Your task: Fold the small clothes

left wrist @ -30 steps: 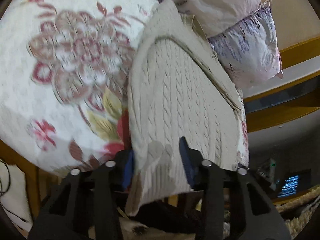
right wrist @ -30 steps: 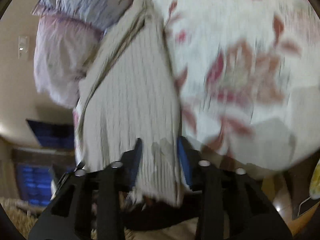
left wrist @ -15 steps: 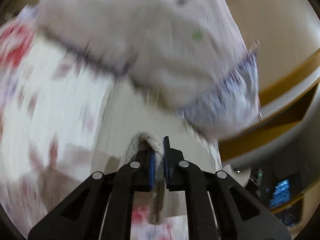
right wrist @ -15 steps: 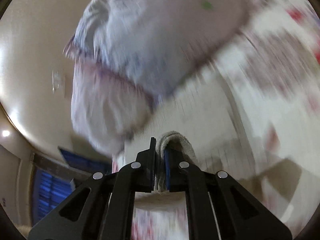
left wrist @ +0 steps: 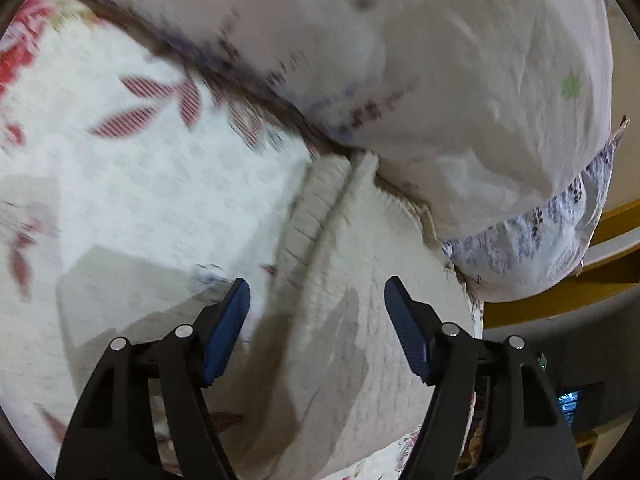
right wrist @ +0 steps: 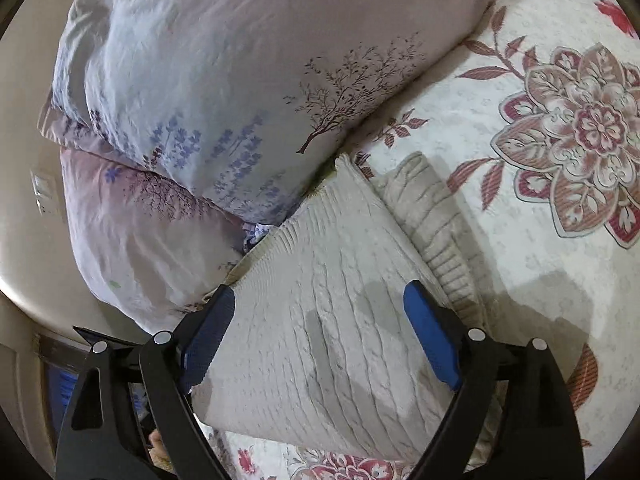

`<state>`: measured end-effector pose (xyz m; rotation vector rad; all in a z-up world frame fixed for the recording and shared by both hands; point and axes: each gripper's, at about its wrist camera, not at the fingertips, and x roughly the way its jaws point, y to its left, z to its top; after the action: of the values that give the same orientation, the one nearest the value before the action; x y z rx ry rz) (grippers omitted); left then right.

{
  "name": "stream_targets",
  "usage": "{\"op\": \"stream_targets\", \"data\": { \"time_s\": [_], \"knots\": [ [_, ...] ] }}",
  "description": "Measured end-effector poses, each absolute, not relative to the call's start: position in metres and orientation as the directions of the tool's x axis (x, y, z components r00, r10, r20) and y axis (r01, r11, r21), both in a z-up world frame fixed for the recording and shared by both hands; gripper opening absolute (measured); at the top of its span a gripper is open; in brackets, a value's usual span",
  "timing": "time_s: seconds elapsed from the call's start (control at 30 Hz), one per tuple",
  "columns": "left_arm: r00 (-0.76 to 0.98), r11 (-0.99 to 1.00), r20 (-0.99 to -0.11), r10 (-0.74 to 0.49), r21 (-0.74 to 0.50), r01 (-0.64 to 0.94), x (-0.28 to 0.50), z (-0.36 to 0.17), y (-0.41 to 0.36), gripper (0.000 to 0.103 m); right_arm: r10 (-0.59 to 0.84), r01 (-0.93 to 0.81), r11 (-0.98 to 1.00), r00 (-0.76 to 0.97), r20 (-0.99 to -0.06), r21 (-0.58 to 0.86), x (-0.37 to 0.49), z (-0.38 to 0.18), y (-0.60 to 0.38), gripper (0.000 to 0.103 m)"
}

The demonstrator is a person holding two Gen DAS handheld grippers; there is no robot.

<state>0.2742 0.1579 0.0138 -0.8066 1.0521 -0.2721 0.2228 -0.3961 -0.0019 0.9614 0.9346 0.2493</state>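
A cream cable-knit sweater (right wrist: 320, 320) lies folded on the floral bedspread (right wrist: 540, 240), its far end against the pillows. It also shows in the left wrist view (left wrist: 360, 340), blurred. My left gripper (left wrist: 318, 300) is open and empty, its blue pads (left wrist: 224, 336) spread just above the sweater. My right gripper (right wrist: 320, 304) is open and empty too, its pads (right wrist: 432, 336) spread over the folded sweater. A ribbed sleeve or hem (right wrist: 440, 232) lies folded along the sweater's right side.
Two pale lilac printed pillows (right wrist: 240, 80) lie stacked at the head of the bed, touching the sweater's far end. They also show in the left wrist view (left wrist: 460, 80). A yellow wooden bed frame (left wrist: 560, 292) shows at the right.
Both grippers were shut on the sweater's edge half a second ago; both have opened and let it go. The sweater now lies folded over toward the pillows.
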Motion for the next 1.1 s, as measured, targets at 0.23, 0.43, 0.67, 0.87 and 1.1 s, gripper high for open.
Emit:
{"op": "stream_targets", "data": {
  "time_s": [0.23, 0.43, 0.67, 0.87, 1.1],
  "knots": [
    [0.545, 0.555, -0.569, -0.616, -0.804, -0.214, 0.270, 0.021, 0.124, 0.014, 0.602, 0.159, 0.592, 0.565, -0.565, 0.790, 0.211, 0.005, -0.410, 0.088],
    [0.541, 0.404, -0.335, -0.772, -0.915, 0.009, 0.277, 0.098, -0.001, 0.014, 0.560, 0.161, 0.612, 0.602, -0.569, 0.774, 0.192, 0.014, -0.446, 0.088],
    [0.320, -0.082, 0.050, -0.946, -0.993, -0.087, 0.325, 0.064, -0.161, 0.057, 0.514, 0.210, 0.618, 0.622, -0.591, 0.758, 0.196, 0.019, -0.491, 0.088],
    [0.489, 0.364, -0.330, -0.808, -0.931, -0.026, 0.311, 0.078, -0.087, 0.080, 0.587, 0.152, 0.614, 0.568, -0.577, 0.774, 0.206, 0.019, -0.486, 0.081],
    [0.469, 0.646, -0.588, -0.659, -0.762, -0.048, 0.289, 0.059, -0.062, 0.080, 0.619, 0.029, 0.713, 0.442, -0.649, 0.700, 0.247, 0.016, -0.414, 0.070]
  ]
}}
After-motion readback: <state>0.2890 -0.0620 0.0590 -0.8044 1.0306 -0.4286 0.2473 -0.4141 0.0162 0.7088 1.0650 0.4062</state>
